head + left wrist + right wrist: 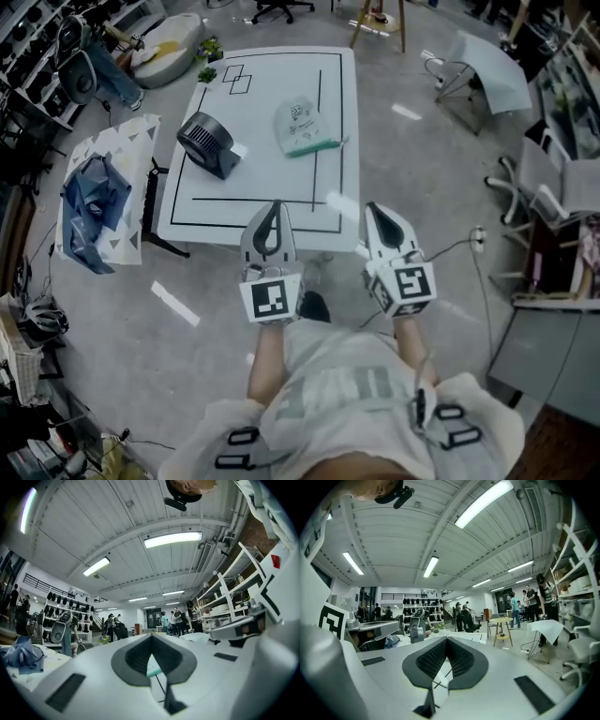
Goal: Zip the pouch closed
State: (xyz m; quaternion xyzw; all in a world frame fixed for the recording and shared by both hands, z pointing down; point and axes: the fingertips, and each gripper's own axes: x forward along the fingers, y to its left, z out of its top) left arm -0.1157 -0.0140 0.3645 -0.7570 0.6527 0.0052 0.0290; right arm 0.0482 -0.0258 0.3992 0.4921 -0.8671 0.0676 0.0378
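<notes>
A pale pouch (pixel 304 126) with a teal edge lies on the white table (pixel 258 169) at its far right part. My left gripper (pixel 269 212) hangs over the table's near edge, jaws shut and empty. My right gripper (pixel 375 212) is beside it, just off the table's near right corner, also shut with nothing held. Both point level towards the table, well short of the pouch. In the left gripper view the left gripper (pixel 152 654) has a sliver of the teal pouch (pixel 153 668) showing behind its closed tips. The right gripper (pixel 446 656) fills the lower right gripper view.
A black fan (pixel 207 142) stands on the table's left part. Left of the table a patterned bag holds blue cloth (pixel 94 202). Chairs (pixel 539 187) and a draped stand (pixel 483 70) are at the right. A round wooden stool (pixel 501 626) and several people stand far off.
</notes>
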